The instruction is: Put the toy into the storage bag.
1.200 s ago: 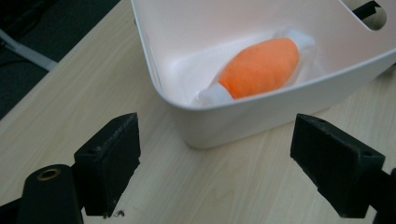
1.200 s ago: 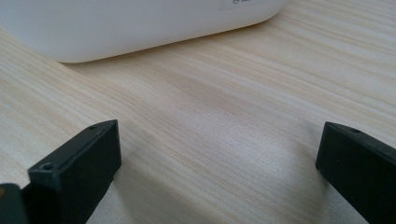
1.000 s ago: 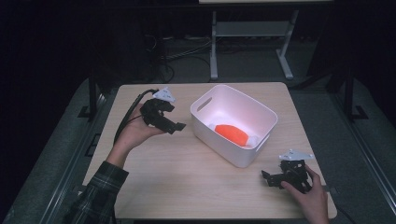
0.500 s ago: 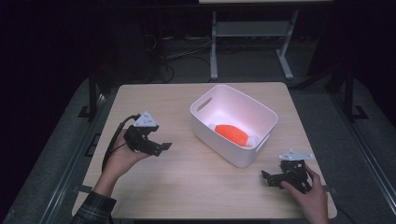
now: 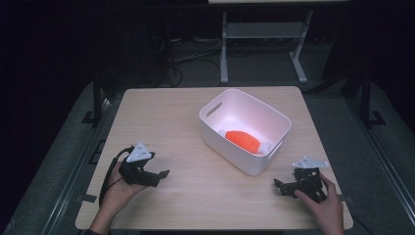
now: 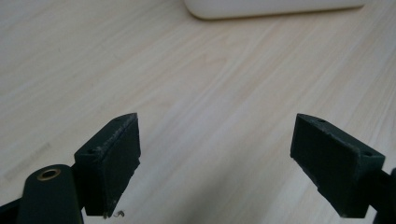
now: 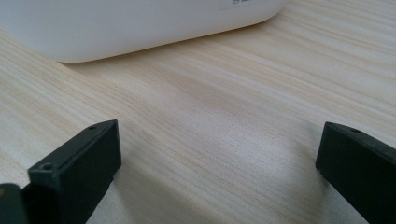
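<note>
A white rectangular plastic bin (image 5: 244,130) with cut-out handles stands on the pale wooden table (image 5: 195,117), right of centre and turned at an angle to the table's edges. Inside it, on the floor of the bin, lies an orange oblong object (image 5: 243,140) with something white beside it; what either one is cannot be told from the high view.

The left tongs (image 5: 155,175), black with a grey three-cornered plate on top, are held in the person's left hand (image 5: 117,188) near the front left corner of the table, well apart from the bin. A black cable (image 5: 105,183) trails from them toward the table's near edge. In the left gripper view the left tongs (image 6: 215,163) stand wide, with bare wood grain between the two black jaws and the rounded lower edge of the bin (image 6: 271,7) at the top of the picture.

The right tongs (image 5: 285,187), also black with a grey plate, sit in the person's right hand (image 5: 320,208) near the front right corner, close to the bin's near corner but not touching it. In the right gripper view the right tongs (image 7: 217,163) are likewise spread wide and hold nothing; the bin's white wall (image 7: 140,23) runs across the top, near the jaws, with a small printed label on it.

Both tongs lie low over the table, jaws pointing inward toward the middle.
</note>
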{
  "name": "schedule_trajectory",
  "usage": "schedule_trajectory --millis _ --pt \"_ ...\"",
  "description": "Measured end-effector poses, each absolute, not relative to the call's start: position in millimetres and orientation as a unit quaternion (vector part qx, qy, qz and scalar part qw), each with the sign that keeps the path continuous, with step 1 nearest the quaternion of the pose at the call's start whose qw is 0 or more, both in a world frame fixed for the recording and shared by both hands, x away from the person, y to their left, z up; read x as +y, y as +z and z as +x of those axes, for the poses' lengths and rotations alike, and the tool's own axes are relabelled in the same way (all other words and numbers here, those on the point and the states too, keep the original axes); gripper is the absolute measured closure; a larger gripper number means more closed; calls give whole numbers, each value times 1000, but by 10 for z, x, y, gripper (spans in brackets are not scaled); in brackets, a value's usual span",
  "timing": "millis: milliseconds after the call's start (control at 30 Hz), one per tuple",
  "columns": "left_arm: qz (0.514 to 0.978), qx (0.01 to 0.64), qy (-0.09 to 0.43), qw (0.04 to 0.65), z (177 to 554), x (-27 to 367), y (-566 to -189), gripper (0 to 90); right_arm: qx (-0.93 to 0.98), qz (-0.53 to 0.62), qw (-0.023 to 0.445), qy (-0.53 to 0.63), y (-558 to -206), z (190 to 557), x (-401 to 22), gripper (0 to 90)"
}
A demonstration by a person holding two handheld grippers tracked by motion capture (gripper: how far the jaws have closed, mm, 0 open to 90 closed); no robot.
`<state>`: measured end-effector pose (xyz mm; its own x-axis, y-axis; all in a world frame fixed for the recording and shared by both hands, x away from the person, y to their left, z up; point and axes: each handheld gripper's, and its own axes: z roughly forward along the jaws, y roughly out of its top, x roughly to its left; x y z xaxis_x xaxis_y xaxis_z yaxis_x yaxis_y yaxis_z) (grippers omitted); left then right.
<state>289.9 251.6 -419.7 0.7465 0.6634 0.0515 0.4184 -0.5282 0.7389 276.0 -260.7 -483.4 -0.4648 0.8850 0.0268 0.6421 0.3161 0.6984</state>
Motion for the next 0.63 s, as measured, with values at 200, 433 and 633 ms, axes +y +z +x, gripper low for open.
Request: schedule_trajectory --millis 200,433,633 --pt "860 327 161 357 2782 2576 -4372 153 790 483 184 329 -4833 2760 -2607 0" --pt "860 339 159 346 2725 2631 -4526 152 790 484 184 329 -4833 2759 -2607 0" --pt "865 338 155 337 2718 2614 -4597 142 788 486 185 328 -4833 2751 -2606 0"
